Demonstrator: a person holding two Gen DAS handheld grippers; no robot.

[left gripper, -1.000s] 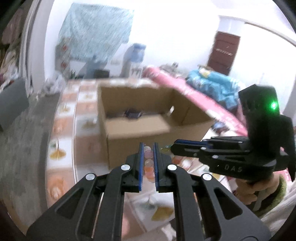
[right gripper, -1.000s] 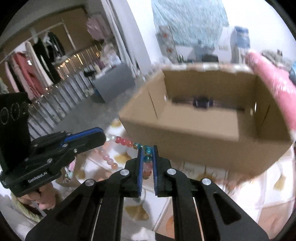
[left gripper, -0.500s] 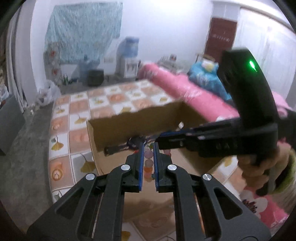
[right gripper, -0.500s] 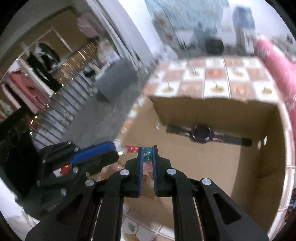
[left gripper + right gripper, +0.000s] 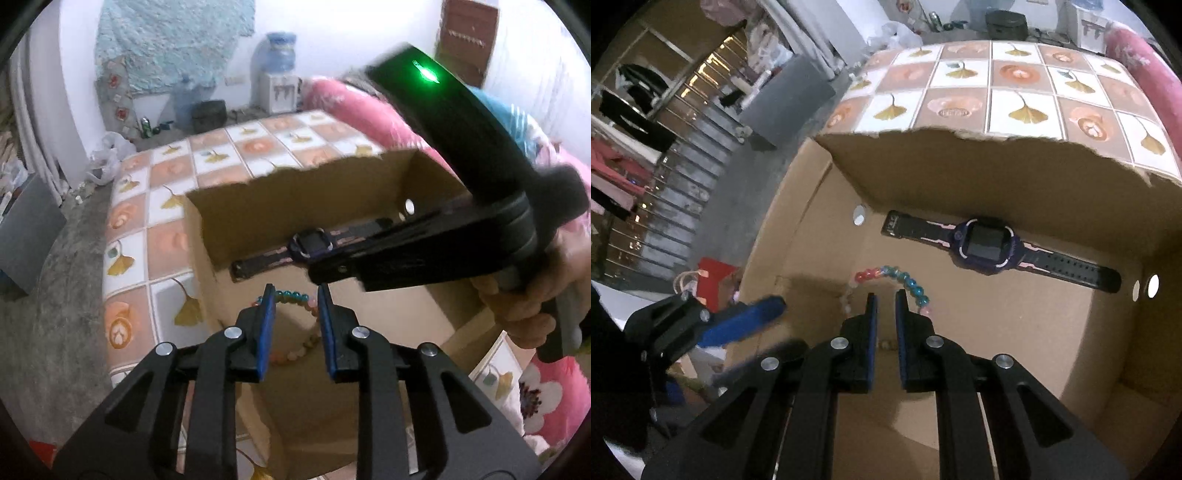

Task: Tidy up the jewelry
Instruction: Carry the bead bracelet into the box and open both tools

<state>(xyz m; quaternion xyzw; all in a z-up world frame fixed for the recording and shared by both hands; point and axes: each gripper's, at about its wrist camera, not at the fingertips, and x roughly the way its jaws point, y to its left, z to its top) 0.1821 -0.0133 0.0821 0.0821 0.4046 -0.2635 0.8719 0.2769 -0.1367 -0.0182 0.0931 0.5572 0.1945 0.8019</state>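
Left gripper (image 5: 295,295) hangs over the cardboard box (image 5: 295,192), its jaws having just been opening; the blue pads now stand apart with a clear gap, and the bead bracelet (image 5: 295,295) shows between them, teal beads at the tips and peach beads trailing back, with no pad visibly pressing on it. Right gripper (image 5: 885,301) is beside it, also inside the box, jaws drawn down to a narrow slit; the bracelet (image 5: 905,282) curves round its fingertips, red beads to the left, teal beads arching over to the right finger; whether a bead is pinched in that slit I cannot tell, the gap itself looks bare. From the left wrist view the right gripper's black body (image 5: 424,254) crosses the frame, held in a hand (image 5: 535,306), a green light glowing on top. On the box floor, against the far wall, lies a dark purple watch (image 5: 986,245), strap stretched flat; the bracelet sits near it, just apart. Under the box, a tiled-pattern cloth (image 5: 1015,107) with ginkgo leaves.
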